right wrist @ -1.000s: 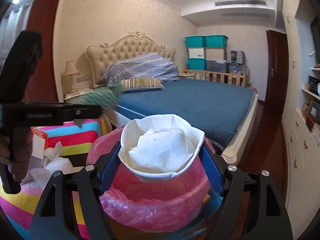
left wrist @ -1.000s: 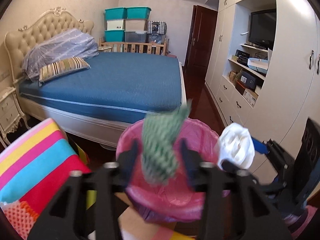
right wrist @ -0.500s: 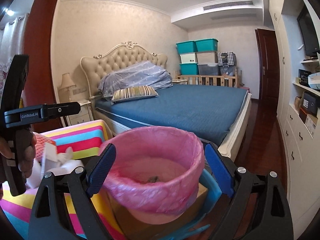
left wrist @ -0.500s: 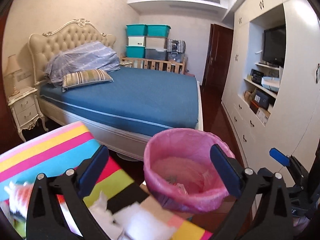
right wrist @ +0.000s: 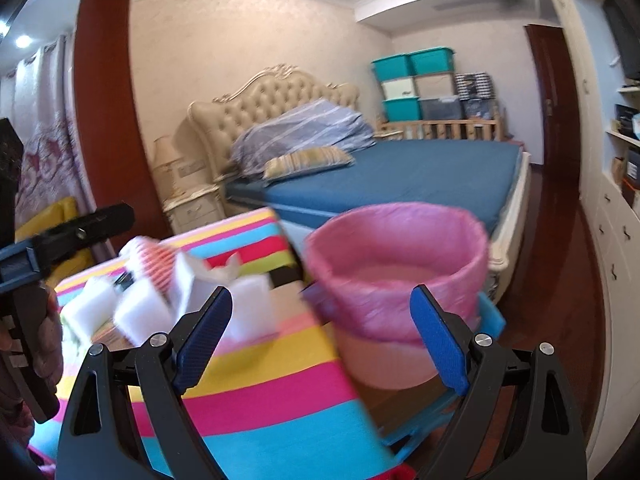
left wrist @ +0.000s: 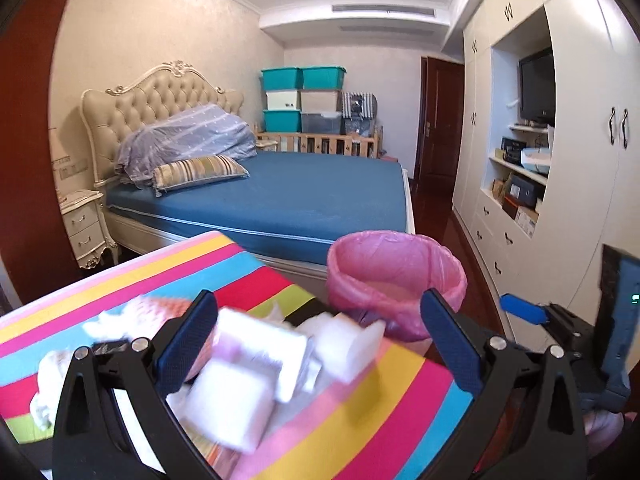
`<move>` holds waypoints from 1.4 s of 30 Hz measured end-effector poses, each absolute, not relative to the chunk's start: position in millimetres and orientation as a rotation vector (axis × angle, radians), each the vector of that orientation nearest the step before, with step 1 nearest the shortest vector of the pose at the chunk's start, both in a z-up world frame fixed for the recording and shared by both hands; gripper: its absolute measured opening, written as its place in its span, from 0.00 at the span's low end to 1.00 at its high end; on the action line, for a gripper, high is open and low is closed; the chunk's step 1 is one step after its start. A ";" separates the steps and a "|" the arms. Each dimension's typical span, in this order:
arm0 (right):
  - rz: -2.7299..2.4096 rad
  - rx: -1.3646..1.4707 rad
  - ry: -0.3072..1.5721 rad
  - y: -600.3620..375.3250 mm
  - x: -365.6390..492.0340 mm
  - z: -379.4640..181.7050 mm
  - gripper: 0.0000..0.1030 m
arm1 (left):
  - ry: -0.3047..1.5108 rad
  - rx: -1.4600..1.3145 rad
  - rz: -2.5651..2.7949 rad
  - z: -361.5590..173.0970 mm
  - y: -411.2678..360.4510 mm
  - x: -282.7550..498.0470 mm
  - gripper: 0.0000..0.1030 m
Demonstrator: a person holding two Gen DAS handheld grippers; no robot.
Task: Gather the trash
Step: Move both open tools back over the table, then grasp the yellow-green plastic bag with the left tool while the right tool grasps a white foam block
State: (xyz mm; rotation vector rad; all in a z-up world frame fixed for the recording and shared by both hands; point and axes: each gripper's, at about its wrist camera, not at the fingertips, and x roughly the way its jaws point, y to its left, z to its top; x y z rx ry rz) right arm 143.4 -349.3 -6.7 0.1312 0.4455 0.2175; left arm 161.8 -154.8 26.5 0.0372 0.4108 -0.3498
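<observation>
A bin with a pink liner (left wrist: 394, 280) stands on the floor past the striped table's (left wrist: 360, 420) far right corner; it also shows in the right wrist view (right wrist: 400, 264). White crumpled papers and foam blocks (left wrist: 256, 372) lie blurred on the table, also seen in the right wrist view (right wrist: 160, 300). My left gripper (left wrist: 320, 344) is open and empty, above the white pieces. My right gripper (right wrist: 320, 332) is open and empty, over the table's right edge, just short of the bin.
A blue bed (left wrist: 288, 196) with a tufted headboard fills the room behind. A nightstand (left wrist: 86, 224) stands at its left. White wardrobes with shelves and a TV (left wrist: 536, 88) line the right wall. The striped cloth (right wrist: 260, 392) covers the table.
Both grippers let go of their trash over the bin, the left a green piece, the right a white paper bowl. Both have swung left and back toward the table, open.
</observation>
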 end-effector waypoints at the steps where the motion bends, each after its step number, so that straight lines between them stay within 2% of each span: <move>1: 0.229 0.124 0.453 -342.4 142.8 -7.5 0.83 | 0.403 0.028 -0.343 26.7 -143.4 152.4 0.95; 9: 0.267 0.099 0.496 -298.1 136.1 -14.6 0.83 | 0.380 0.038 -0.163 31.3 -70.7 103.4 0.95; 17: 0.309 0.086 0.524 -266.4 136.4 -15.8 0.83 | 0.397 0.028 0.041 10.5 -4.4 65.8 0.95; 32: 0.392 0.025 0.550 -216.8 128.3 -20.4 0.83 | 0.574 -0.009 0.034 -38.0 18.4 82.3 0.95; 40: 0.419 0.016 0.561 -204.3 127.4 -24.1 0.83 | 0.608 -0.002 0.007 -50.7 11.3 99.4 0.83; 41: 0.421 0.016 0.562 -202.2 127.4 -24.1 0.83 | 0.618 -0.004 -0.004 -52.5 10.4 102.2 0.79; 42: 0.425 0.012 0.561 -199.1 127.5 -24.3 0.83 | 0.630 -0.008 -0.017 -53.9 10.0 105.3 0.71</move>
